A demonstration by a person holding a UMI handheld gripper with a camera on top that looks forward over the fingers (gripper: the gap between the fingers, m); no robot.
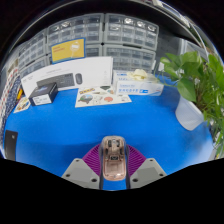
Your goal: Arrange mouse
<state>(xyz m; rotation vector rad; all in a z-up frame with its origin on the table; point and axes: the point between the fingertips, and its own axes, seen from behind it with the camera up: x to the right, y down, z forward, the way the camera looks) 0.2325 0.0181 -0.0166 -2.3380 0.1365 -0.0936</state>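
Note:
A small pinkish-brown, partly see-through mouse (113, 159) sits between my gripper's (113, 163) two fingers, lengthwise along them. The purple pads (94, 158) press against both of its sides, so the fingers are shut on it. The mouse is held over the blue table top (90, 125), at its near edge. Whether it rests on the table or hangs just above it I cannot tell.
Beyond the fingers lie a printed sheet (102, 96), a long white box (68, 76), a small black box (44, 94) and a white-blue box (139, 87). A green plant (203, 85) in a white pot stands at the right. Drawer cabinets line the back.

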